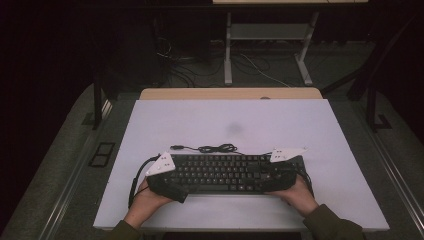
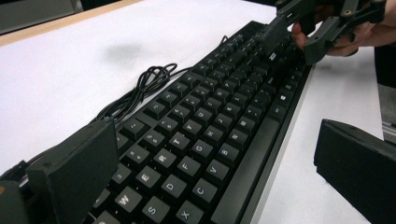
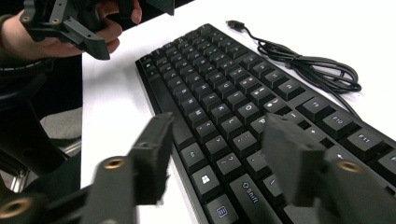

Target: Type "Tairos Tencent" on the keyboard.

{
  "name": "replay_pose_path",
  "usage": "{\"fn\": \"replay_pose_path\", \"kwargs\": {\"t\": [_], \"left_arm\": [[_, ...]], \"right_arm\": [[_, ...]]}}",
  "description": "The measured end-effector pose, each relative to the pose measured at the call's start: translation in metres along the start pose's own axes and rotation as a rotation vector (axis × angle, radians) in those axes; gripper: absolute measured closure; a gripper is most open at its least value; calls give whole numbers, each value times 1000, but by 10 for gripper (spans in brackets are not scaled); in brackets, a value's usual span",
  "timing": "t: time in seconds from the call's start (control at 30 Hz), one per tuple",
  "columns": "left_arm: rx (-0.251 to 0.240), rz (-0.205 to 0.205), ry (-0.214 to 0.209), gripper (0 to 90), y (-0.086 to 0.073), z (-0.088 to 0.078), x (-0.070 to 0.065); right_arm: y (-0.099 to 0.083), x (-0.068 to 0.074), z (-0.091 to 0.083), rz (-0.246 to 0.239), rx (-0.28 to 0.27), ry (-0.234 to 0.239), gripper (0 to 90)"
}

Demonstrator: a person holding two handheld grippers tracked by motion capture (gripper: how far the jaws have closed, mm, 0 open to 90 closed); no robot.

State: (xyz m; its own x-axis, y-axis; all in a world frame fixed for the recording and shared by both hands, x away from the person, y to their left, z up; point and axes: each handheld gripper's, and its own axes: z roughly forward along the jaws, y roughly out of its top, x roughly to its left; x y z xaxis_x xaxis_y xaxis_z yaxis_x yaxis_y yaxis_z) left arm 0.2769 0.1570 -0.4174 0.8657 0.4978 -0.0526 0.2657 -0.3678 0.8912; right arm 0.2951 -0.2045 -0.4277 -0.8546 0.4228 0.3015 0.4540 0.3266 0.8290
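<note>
A black keyboard (image 1: 225, 173) lies across the near half of the white tabletop (image 1: 230, 117), with its coiled cable (image 1: 215, 148) lying loose behind it. At the keyboard's left end is my left gripper (image 1: 170, 180). In the left gripper view it (image 2: 217, 158) is open wide: one jaw stands at the far edge of the keys (image 2: 210, 126) and the other off the near edge. My right gripper (image 1: 280, 175) is at the right end. In the right gripper view it (image 3: 219, 149) hangs open over the keys (image 3: 219, 88), with its jaws blurred.
The cable's USB plug (image 3: 233, 23) lies free on the white surface. A faint grey smudge (image 1: 234, 128) marks the table's middle. A wooden strip (image 1: 230, 93) edges the far side; beyond it are desk legs (image 1: 228, 50) and floor cables.
</note>
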Motion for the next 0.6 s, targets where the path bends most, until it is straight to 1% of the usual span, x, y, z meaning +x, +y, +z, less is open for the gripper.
{"fn": "replay_pose_path", "kwargs": {"t": [0.07,0.17,0.3,0.33,0.37,0.4,0.53,0.6], "left_arm": [[2,0,2,0,0,0,0],[-2,-5,5,0,-1,-2,1],[4,-1,4,0,-1,-2,0],[3,-1,3,0,-1,-2,0],[2,-2,3,0,-1,-2,0],[5,-1,0,0,-1,-2,0],[7,0,-1,0,-1,-1,0],[9,0,-2,0,-1,-1,-1]], "right_arm": [[0,0,1,0,6,0,506],[1,1,3,-15,20,3,597],[2,-1,4,-18,32,-11,730],[2,-1,4,-22,40,-15,757],[2,-1,4,-22,40,-15,757],[2,-2,5,-33,49,-19,809],[0,-3,5,-40,83,-31,878],[-1,-4,6,-40,95,-37,892]]}}
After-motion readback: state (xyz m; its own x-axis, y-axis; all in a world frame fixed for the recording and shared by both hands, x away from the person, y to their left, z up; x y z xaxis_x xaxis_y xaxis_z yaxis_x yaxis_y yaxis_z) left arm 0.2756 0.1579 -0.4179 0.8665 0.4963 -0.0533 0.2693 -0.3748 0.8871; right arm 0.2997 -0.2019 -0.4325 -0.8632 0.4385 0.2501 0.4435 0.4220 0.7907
